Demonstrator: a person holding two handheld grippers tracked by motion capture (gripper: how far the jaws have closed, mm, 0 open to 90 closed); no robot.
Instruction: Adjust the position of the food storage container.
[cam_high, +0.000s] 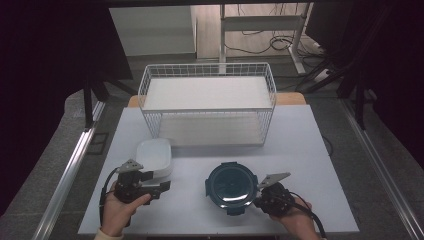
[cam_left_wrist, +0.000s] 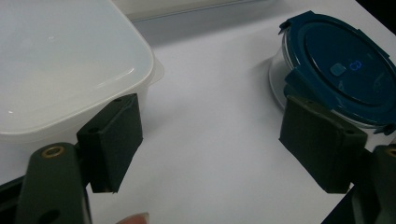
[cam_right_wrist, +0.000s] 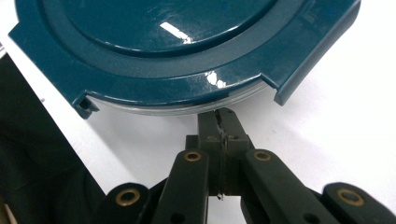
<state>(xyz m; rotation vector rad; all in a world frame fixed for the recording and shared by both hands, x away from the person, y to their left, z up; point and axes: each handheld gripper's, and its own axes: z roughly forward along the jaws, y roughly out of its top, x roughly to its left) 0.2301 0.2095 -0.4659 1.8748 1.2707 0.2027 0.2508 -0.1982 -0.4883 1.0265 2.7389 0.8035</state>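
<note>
The round container (cam_high: 231, 187) with its dark teal lid (cam_right_wrist: 177, 51) sits on the white table (cam_high: 310, 150), near the front edge and right of the middle. The right gripper (cam_high: 261, 197) lies just beside its right rim, and in the right gripper view the jaws are pressed together with nothing between them, their tips right at the container's lower edge, under the lid's rim; whether they touch it I cannot tell. The white tub (cam_high: 154, 156) stands to the left, well apart from the container. The left gripper (cam_high: 162, 186) rests in front of the tub with its jaws spread wide and empty. In the left gripper view one jaw stands close against the tub's (cam_left_wrist: 60, 70) side, the other near the container (cam_left_wrist: 341, 70). A wire basket (cam_high: 207, 102) stands behind both.
</note>
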